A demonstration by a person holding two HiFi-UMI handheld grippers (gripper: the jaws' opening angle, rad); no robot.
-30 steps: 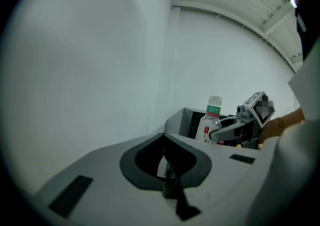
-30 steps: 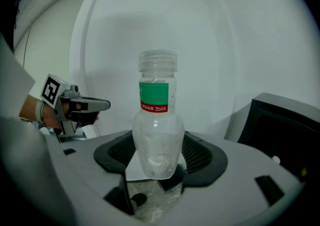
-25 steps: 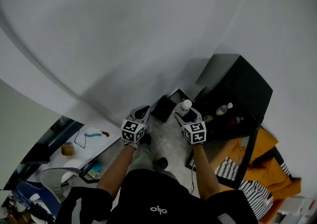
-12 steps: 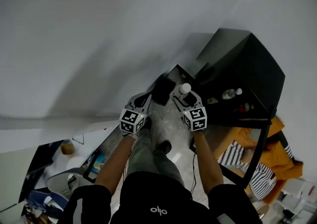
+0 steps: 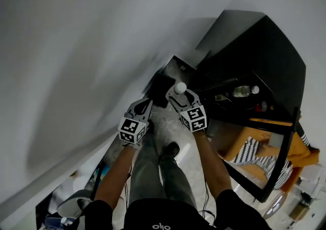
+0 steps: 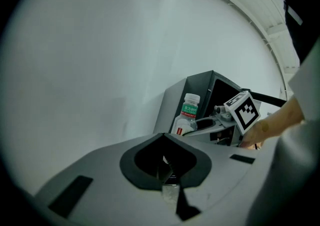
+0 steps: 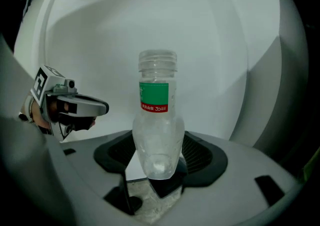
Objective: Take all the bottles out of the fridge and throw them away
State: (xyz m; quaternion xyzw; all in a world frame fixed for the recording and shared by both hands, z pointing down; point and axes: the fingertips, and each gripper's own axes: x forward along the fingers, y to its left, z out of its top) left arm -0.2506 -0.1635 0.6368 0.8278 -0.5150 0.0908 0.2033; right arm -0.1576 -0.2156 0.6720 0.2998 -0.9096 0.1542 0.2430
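A clear plastic bottle point(image 7: 157, 120) with a green and red label stands upright between the jaws of my right gripper point(image 7: 157, 166), which is shut on its lower body. In the head view this bottle's white top point(image 5: 180, 88) shows just ahead of the right gripper point(image 5: 177, 97). My left gripper point(image 5: 144, 104) hangs beside it on the left. The left gripper point(image 6: 166, 166) is shut with nothing in it. A dark bin-like box point(image 5: 162, 87) sits on the floor just beyond both grippers. Another bottle point(image 5: 243, 90) lies inside the open black fridge point(image 5: 265, 51).
A white wall fills the left and top of the head view. The fridge's open door frame point(image 5: 285, 147) juts out at the right, with striped cloth point(image 5: 252, 152) and orange cloth point(image 5: 303, 153) behind it. The person's shoe point(image 5: 170, 148) is on the speckled floor below the grippers.
Both grippers have sunk toward the floor and closer to the dark box. The bottle stays in the right gripper. The view has swung, so the fridge shows larger.
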